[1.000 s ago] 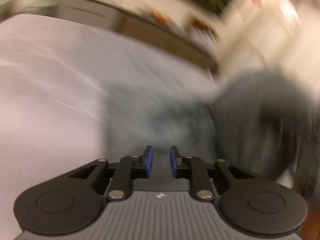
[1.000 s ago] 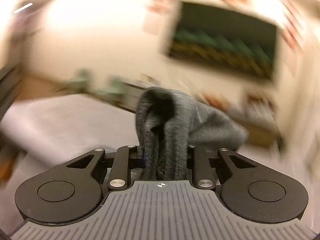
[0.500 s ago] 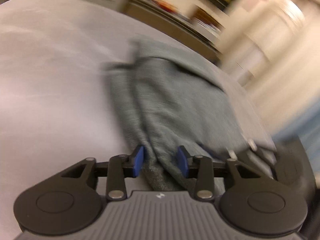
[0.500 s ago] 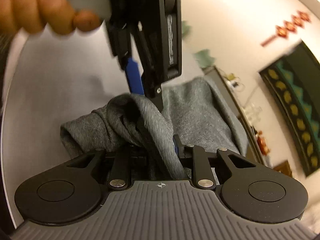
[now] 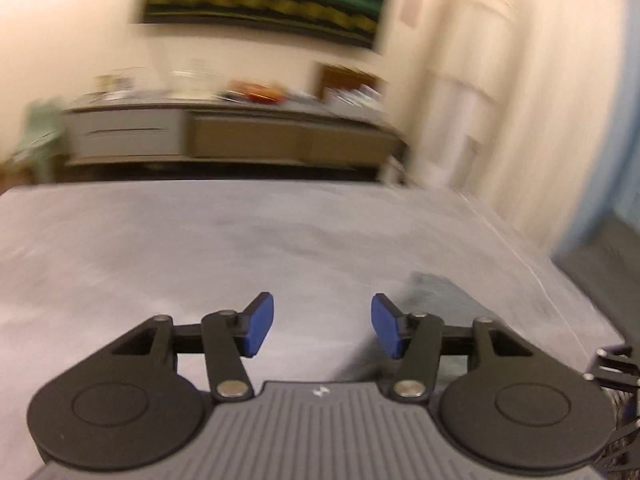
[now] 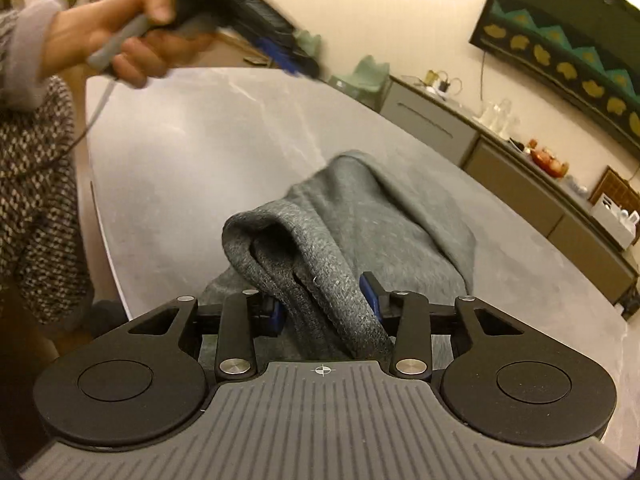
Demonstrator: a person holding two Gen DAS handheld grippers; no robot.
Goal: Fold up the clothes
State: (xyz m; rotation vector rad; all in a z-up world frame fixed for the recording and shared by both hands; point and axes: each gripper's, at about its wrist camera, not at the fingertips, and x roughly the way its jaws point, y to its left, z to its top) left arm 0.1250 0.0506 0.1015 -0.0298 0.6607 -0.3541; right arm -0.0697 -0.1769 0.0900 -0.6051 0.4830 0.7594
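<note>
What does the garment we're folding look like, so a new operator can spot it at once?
Start from the large pale grey marbled table that fills the right wrist view. Near its front edge lies a heathered grey knit garment, its thick rolled edge bunched between the fingers of the right gripper. It is the only cloth on the table.

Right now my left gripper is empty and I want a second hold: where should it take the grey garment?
Probably the far rounded corner of the grey garment, coming from the table's open left side: it lies free there, while the right gripper pinches the near bunched fold.
</note>
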